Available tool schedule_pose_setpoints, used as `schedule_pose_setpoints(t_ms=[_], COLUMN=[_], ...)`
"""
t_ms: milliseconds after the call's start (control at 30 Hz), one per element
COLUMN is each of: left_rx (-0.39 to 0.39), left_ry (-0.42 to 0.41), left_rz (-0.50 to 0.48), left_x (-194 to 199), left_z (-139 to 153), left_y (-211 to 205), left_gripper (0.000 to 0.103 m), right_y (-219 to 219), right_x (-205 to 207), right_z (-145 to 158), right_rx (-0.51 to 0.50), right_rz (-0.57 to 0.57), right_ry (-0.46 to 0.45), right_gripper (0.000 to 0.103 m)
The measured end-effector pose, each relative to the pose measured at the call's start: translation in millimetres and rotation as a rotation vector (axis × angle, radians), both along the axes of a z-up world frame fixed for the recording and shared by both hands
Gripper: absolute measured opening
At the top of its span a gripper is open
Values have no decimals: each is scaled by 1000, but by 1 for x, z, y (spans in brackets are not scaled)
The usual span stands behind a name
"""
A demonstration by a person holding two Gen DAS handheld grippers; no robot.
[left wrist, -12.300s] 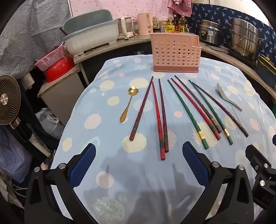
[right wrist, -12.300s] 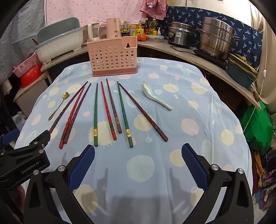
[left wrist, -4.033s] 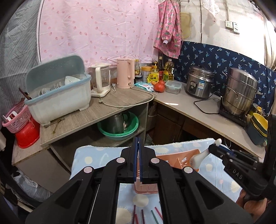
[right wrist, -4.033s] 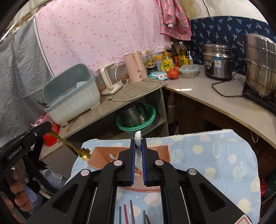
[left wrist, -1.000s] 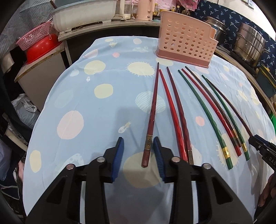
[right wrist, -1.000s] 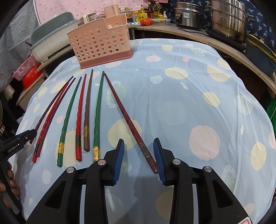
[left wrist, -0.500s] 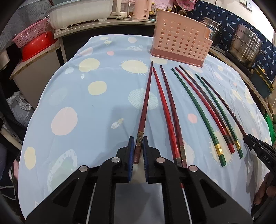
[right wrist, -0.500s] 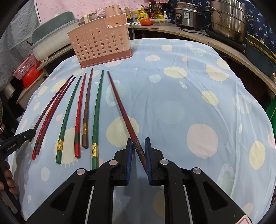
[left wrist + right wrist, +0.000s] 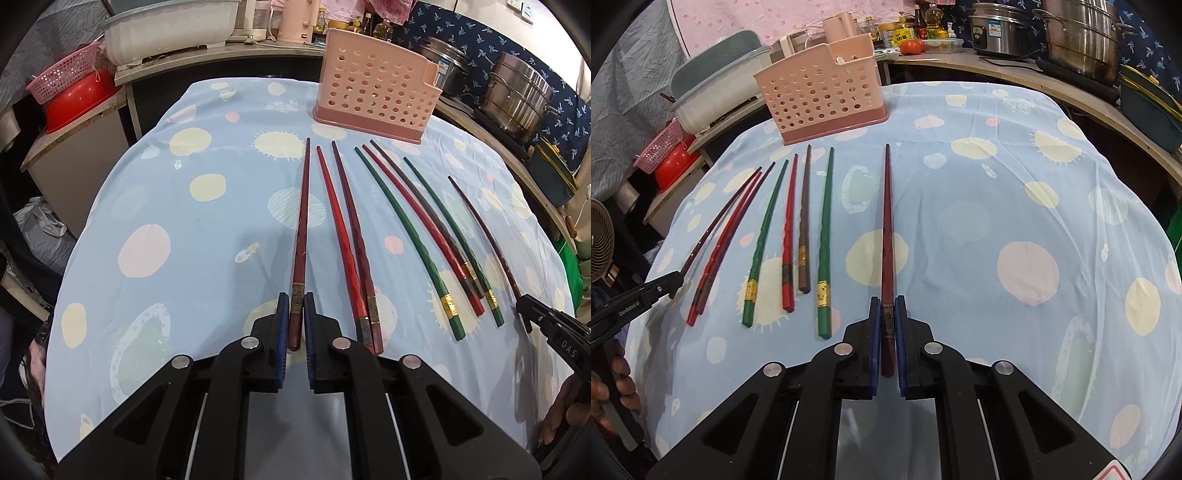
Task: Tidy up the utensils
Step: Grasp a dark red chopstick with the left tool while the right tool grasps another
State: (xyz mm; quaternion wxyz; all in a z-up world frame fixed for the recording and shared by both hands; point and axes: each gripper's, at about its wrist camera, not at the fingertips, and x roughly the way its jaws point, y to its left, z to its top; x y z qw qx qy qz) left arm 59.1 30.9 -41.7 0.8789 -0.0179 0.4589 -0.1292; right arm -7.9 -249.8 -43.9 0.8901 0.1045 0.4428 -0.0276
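Observation:
Several chopsticks lie in a row on the blue spotted tablecloth [image 9: 155,206]. My left gripper [image 9: 295,301] is shut on the thick end of the leftmost dark red chopstick [image 9: 301,229]. My right gripper [image 9: 887,302] is shut on the thick end of the rightmost dark red chopstick [image 9: 887,221], which points toward the pink perforated utensil holder [image 9: 820,92]. The holder also shows in the left wrist view [image 9: 373,88]. Red, green and brown chopsticks [image 9: 790,229] lie between the two held ones. The right gripper shows at the right edge of the left wrist view [image 9: 524,301].
A grey dish tub [image 9: 166,26] and red bowl with pink basket [image 9: 74,88] stand on the shelf at back left. Steel pots [image 9: 1082,33] and a rice cooker [image 9: 997,26] stand on the counter at back right. A fan [image 9: 600,240] is at far left.
Both grippers have closed from open onto the thick ends of the outer chopsticks. The right-hand chopstick has swung from slanted to straight and its tip looks lifted.

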Motion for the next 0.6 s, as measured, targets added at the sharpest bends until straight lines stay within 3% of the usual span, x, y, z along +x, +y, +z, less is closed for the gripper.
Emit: schedule_pose_setpoints(t_ms=[600], left_rx=[-37], left_ry=[-87], left_rz=[-20], left_x=[-23], left_z=[56], left_y=[2], left_gripper=[7], right_y=[2], right_x=[-24], right_z=[66], right_rx=[34], right_rz=[6], right_ry=[-158], right_gripper=[7])
